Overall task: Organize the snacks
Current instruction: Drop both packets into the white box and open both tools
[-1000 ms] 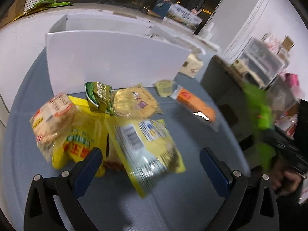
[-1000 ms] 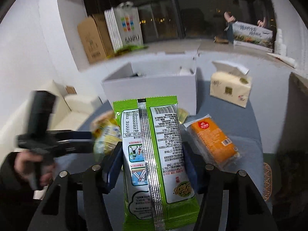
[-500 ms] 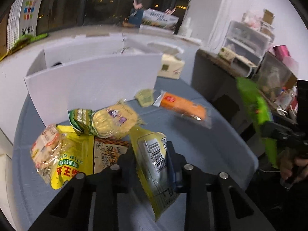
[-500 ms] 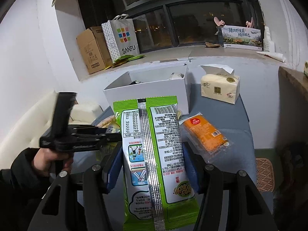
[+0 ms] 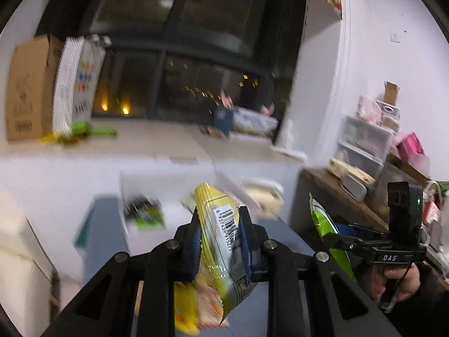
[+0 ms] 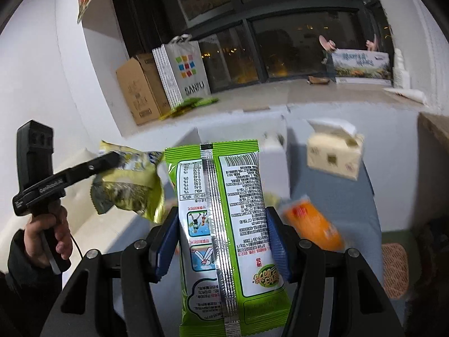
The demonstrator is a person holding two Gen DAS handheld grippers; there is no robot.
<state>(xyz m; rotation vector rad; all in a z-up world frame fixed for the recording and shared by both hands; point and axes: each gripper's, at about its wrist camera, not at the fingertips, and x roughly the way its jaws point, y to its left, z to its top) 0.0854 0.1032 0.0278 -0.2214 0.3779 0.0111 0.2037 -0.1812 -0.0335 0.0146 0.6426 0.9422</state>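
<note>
My left gripper [image 5: 220, 245] is shut on a yellow snack bag [image 5: 221, 241] and holds it in the air above the table; the bag also shows in the right wrist view [image 6: 132, 185]. My right gripper [image 6: 221, 241] is shut on a green snack bag [image 6: 224, 224], held upright; its edge shows in the left wrist view [image 5: 325, 224]. The open white box [image 6: 273, 157] stands behind both bags, with a green packet [image 5: 146, 213] inside. An orange snack pack [image 6: 311, 224] lies on the grey table [image 6: 350, 202].
A tissue box [image 6: 334, 154] stands right of the white box. A cardboard box [image 6: 137, 90] and a white shopping bag [image 6: 182, 70] sit on the window ledge. Storage drawers [image 5: 362, 146] and a wooden shelf [image 5: 336, 188] are at the right.
My left gripper closed on the yellow snack bag and lifted it off the table toward the white box. The right gripper keeps holding the green bag, raised slightly.
</note>
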